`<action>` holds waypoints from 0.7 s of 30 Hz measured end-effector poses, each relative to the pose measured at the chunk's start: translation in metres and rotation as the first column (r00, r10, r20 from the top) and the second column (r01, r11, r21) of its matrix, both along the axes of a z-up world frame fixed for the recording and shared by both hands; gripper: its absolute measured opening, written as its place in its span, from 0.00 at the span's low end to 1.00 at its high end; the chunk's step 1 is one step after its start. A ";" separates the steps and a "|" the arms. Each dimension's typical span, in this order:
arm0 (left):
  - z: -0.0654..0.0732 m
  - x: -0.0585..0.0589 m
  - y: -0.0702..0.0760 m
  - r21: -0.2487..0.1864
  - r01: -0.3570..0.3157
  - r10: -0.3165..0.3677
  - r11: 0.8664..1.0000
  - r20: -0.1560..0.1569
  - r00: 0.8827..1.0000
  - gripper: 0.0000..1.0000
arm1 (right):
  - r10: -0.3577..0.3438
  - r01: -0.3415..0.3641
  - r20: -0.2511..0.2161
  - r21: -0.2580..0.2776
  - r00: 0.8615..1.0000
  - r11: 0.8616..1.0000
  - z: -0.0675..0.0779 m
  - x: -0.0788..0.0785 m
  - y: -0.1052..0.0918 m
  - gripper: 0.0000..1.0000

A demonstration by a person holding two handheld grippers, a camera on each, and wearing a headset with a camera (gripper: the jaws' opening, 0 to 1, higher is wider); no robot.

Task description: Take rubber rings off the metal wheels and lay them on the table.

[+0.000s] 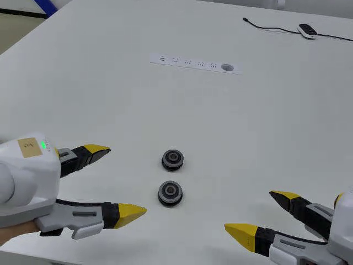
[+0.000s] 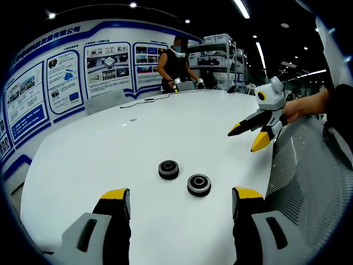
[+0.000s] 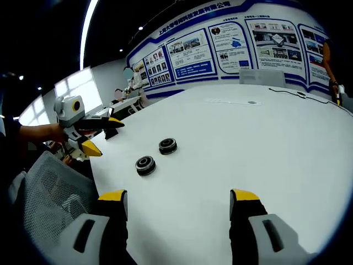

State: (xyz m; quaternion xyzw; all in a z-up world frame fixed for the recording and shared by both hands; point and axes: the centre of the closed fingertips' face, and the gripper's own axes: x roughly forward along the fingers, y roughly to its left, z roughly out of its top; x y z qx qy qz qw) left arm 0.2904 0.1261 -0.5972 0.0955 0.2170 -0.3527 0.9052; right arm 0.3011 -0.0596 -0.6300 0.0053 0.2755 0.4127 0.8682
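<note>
Currently at approach – no ring off yet

Two metal wheels lie flat on the white table (image 1: 265, 121), close together but apart: the near wheel (image 1: 170, 193) and the far wheel (image 1: 172, 159). Each carries a dark outer band, which I take for the rubber ring (image 1: 160, 194); no loose ring lies on the table.

Left gripper (image 1: 124, 179): jaws spread wide, holding nothing, left of the wheels and well apart from them. In the left gripper view both wheels sit ahead between its yellow tips.

Right gripper (image 1: 251, 211): jaws also wide, holding nothing, to the right of the near wheel and apart from it.

Further off: a flush socket strip (image 1: 196, 63) in the tabletop, and a small device on a cable (image 1: 307, 30) at the far edge.

Judgement: the step in hand is the first grasp. The next move likely needs one gripper to pin a wheel by its metal body while the other catches only the ring's edge and peels it away. The ring looks thin and seated snugly, so tip placement matters, and an unpinned wheel may slide.
</note>
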 end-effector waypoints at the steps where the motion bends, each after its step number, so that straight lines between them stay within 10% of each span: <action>1: 0.000 0.000 -0.001 0.001 0.004 -0.004 1.000 -0.002 1.000 0.77 | -0.001 0.001 -0.002 0.002 1.000 1.000 0.000 0.000 0.000 0.77; 21: -0.014 0.012 -0.038 -0.042 0.084 -0.086 0.996 -0.046 0.995 0.68 | -0.009 0.012 -0.037 0.081 0.999 0.997 0.003 -0.003 0.011 0.73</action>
